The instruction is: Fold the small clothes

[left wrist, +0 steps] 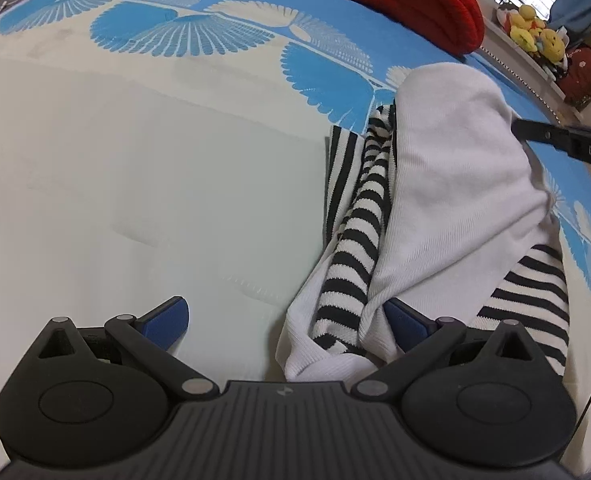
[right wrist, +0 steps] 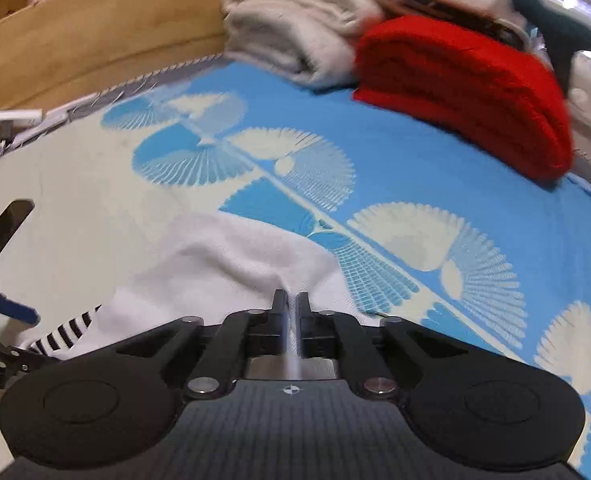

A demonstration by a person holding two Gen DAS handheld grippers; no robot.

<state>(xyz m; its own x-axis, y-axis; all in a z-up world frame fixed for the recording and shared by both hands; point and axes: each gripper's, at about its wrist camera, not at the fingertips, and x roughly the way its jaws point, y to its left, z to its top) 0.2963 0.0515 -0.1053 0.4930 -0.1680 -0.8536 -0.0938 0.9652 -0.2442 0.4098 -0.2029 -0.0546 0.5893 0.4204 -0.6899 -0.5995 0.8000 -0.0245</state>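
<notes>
Lifting the white garment (left wrist: pixel 455 184) off the bed (left wrist: pixel 135 160), our right tongs (right wrist: pixel 291 304) are clamped on its far end; it runs lengthwise toward our left tongs (left wrist: pixel 287 320), spread apart around its near end.

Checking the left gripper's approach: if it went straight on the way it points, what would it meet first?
Probably the white garment lying between its open fingers, with striped fabric folded in; depth is unclear.
</notes>
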